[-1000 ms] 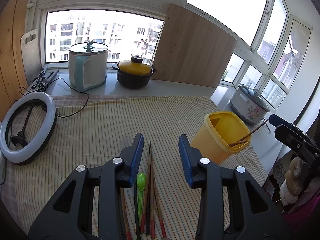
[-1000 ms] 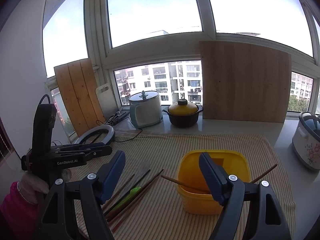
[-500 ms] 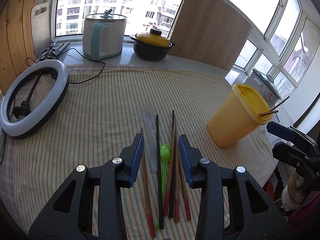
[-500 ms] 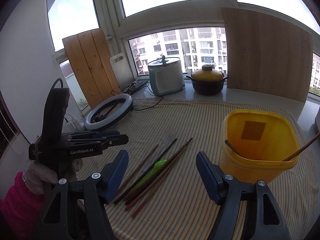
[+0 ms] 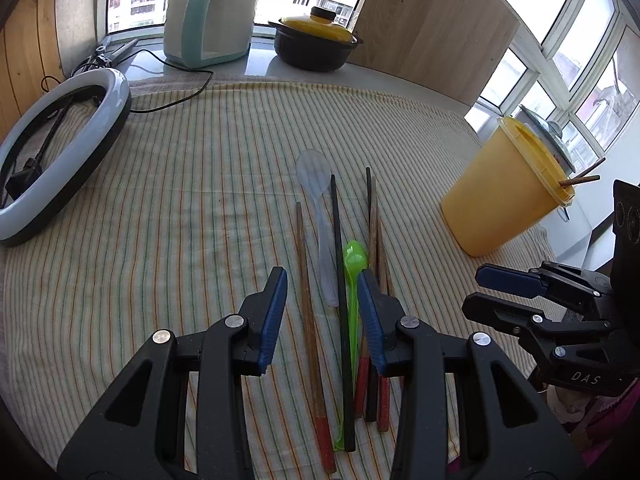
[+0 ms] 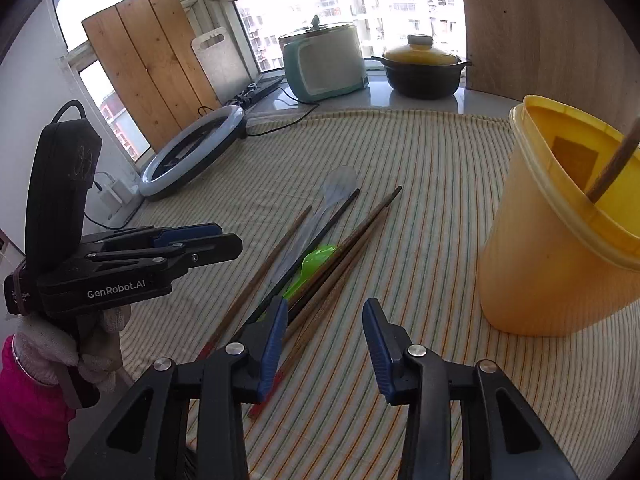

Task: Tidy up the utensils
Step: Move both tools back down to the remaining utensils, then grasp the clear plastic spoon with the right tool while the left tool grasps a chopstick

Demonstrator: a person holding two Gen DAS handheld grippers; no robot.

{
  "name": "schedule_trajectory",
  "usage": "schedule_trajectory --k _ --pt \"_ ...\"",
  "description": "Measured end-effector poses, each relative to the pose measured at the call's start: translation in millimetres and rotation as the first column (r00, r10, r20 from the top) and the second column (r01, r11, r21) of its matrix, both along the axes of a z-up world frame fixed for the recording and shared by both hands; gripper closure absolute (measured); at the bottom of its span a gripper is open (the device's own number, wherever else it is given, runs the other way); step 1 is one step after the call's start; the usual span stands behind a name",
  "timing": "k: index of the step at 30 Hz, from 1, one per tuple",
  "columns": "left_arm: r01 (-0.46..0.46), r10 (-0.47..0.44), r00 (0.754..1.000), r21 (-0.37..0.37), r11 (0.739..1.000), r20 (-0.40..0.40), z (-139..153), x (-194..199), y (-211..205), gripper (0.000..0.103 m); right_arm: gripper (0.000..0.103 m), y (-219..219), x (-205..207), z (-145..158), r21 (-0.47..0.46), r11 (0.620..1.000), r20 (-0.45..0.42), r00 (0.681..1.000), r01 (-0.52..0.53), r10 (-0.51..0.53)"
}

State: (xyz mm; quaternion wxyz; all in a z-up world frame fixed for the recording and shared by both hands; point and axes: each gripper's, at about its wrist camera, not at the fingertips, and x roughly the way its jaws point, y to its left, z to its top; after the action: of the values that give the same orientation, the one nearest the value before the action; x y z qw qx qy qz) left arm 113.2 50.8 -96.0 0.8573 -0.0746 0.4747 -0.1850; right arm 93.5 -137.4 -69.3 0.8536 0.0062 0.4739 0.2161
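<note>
Several chopsticks, a green spoon (image 5: pixel 354 260) (image 6: pixel 316 258) and a clear spoon (image 5: pixel 314 168) (image 6: pixel 340 184) lie side by side on the striped cloth (image 5: pixel 180 220). My left gripper (image 5: pixel 322 276) hovers open just over their handles; a brown chopstick (image 5: pixel 306 280) and a black chopstick (image 5: pixel 338 240) show between its fingers, untouched. My right gripper (image 6: pixel 325 306) is to their right, near the yellow container (image 6: pixel 552 264) (image 5: pixel 500 196). Its jaws are closing with only cloth between them. Two chopsticks (image 5: pixel 580 178) lean inside the container.
A ring light (image 5: pixel 60 152) lies at the cloth's left edge. On the sill behind stand a white-and-teal cooker (image 5: pixel 208 20), a yellow-lidded black pot (image 5: pixel 316 44) and a wooden board (image 5: pixel 432 36). The table ends just right of the container.
Both grippers have sunk toward the table and tipped downward, so the utensils now fill the views. The right gripper's jaws have narrowed. The left jaws kept their gap.
</note>
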Motion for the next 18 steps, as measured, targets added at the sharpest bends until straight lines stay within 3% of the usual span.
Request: schedule_trajectory --k 3,6,11,18 --pt "0.011 -0.011 1.0 0.019 1.0 -0.007 -5 2 -3 0.067 0.067 3 8 -8 0.023 1.0 -0.043 0.999 0.005 -0.004" --pt "0.028 -0.027 1.0 0.042 0.999 -0.015 -11 3 -6 0.076 0.069 5 20 -9 0.045 0.999 -0.064 0.998 0.021 -0.018" --pt "0.03 -0.028 0.999 0.047 0.998 -0.037 -22 6 -7 0.081 0.071 13 45 -8 0.075 0.996 -0.098 0.995 0.041 -0.034" --pt "0.057 -0.052 0.997 0.085 0.995 -0.057 -33 9 -17 0.082 0.076 30 78 -12 0.078 0.995 -0.151 0.987 0.059 -0.047"
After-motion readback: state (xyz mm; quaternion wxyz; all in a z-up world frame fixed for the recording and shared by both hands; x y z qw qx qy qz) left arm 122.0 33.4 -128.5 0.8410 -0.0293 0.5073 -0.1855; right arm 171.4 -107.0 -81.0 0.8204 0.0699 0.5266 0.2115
